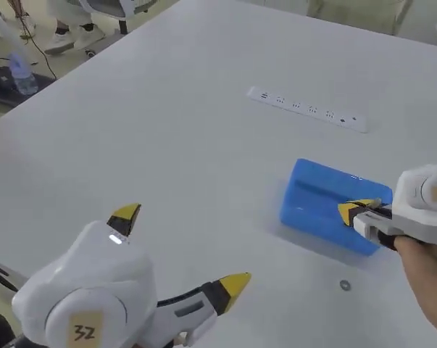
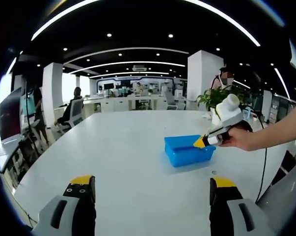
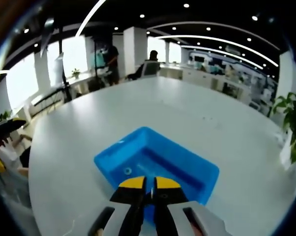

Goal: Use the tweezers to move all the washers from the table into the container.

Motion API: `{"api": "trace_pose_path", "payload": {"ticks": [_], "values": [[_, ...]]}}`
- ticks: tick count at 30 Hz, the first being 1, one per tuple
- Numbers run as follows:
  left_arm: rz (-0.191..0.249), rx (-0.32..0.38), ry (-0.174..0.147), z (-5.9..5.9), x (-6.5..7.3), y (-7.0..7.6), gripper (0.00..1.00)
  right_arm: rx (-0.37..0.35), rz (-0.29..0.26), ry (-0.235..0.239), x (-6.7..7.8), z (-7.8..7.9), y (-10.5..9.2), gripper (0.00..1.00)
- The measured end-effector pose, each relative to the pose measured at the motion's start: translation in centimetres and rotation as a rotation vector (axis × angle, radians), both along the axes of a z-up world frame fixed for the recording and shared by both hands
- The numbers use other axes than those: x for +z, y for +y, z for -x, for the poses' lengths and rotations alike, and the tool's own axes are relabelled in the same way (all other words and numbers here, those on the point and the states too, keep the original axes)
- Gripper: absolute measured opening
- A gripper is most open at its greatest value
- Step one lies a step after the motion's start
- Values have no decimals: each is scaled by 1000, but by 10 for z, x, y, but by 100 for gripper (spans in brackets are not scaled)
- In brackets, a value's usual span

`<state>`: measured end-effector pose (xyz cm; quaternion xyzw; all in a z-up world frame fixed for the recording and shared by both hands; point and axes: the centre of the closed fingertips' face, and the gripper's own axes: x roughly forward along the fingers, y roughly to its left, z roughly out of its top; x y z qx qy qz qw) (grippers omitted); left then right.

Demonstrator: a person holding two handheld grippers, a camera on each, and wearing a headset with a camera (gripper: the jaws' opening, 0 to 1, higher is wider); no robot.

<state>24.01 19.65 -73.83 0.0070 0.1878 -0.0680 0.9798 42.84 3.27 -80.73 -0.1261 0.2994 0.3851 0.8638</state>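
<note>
In the head view, the left hand-held gripper [image 1: 180, 250] is hovering over the near edge of the counter [image 1: 167, 130]. Its jaws are standing wide apart with nothing between them. The right hand-held gripper [image 1: 354, 212] is reaching in from the right edge, and its tips are hanging over the blue container [image 1: 316, 196]. The container is sitting toward the near right part of the counter. One washer [image 1: 345, 286] is lying on the bare counter just in front of the container, on the side toward the near edge. A power strip [image 1: 305, 109] is lying closer to the far edge.

In the left gripper view, that gripper's own jaws are rising wide apart and empty. Beyond them, a hand is holding the right hand-held gripper at the container's rim.

In the right gripper view, the yellow-tipped jaws are drawn almost together, leaving a thin dark slit. Whether the tweezers are pinched in it I cannot tell. The jaws are pointing down into the container, where a second washer [image 3: 127, 171] is lying on the floor near one corner.

Judging by this, the task is partly done. At least one washer is in the container, and the one on the counter is waiting to be picked up.
</note>
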Motion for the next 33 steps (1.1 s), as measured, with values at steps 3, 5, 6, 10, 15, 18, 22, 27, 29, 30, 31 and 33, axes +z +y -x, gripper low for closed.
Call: {"api": "trace_pose_path", "payload": {"ticks": [3, 5, 6, 10, 15, 18, 22, 27, 29, 30, 31, 33], "values": [[-11, 0, 18, 0, -4, 0, 99, 3, -3, 2, 1, 1, 0, 3], [-24, -1, 45, 1, -9, 1, 99, 0, -10, 7, 1, 1, 1, 3], [-24, -2, 40, 1, -8, 0, 99, -5, -8, 6, 1, 1, 0, 3], [-29, 6, 38, 1, -7, 2, 99, -13, -16, 3, 5, 2, 1, 3], [-22, 4, 25, 0, -5, 1, 99, -30, -64, -27, 28, 3, -3, 3], [-21, 1, 22, 0, -4, 0, 99, -35, -85, -47, 43, 11, -6, 3], [-8, -2, 7, 0, 0, -1, 99, -43, -105, -69, 54, 21, -12, 3], [5, -4, -5, -1, 2, -2, 99, -66, -133, -79, 62, 44, -18, 3], [9, -8, -8, -1, 3, -3, 99, -65, -126, -73, 60, 54, -21, 3], [12, -9, -11, -1, 3, -3, 99, -63, -122, -66, 57, 57, -23, 3], [13, -10, -13, -1, 4, -3, 99, -64, -119, -58, 55, 64, -23, 3], [17, -13, -13, -1, 3, -4, 99, -69, -114, -39, 48, 70, -27, 3]]}}
